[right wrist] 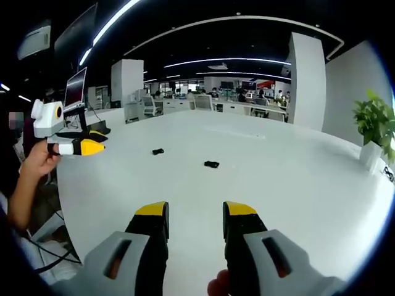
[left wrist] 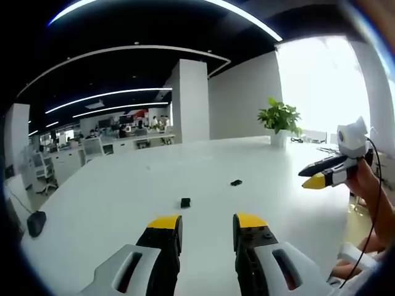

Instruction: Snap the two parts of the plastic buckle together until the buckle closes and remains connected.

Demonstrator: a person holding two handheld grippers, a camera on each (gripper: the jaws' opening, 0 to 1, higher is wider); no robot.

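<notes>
1. Left gripper view: the left claw [left wrist: 207, 231] hangs spread and empty above the white tabletop [left wrist: 111, 197]; two black buckle parts, one near [left wrist: 186, 202] and one farther right [left wrist: 236, 182], lie apart. A potted plant [left wrist: 279, 120] stands far off.
2. Right gripper view: the right claw [right wrist: 195, 219] is likewise spread and empty; both pieces [right wrist: 212, 164] [right wrist: 158, 151] lie unobstructed. Pickup hasn't begun; each claw likely must grasp one part.

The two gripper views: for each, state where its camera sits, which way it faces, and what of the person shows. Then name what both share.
Left gripper view: rides the left gripper, jaws open, facing across the white table toward two small black plastic buckle parts; the right gripper and a hand enter at right.
Right gripper view: rides the right gripper, jaws open, facing the same parts; the left gripper and a hand enter at left.
Shared: table, both buckle parts, potted green plant.
</notes>
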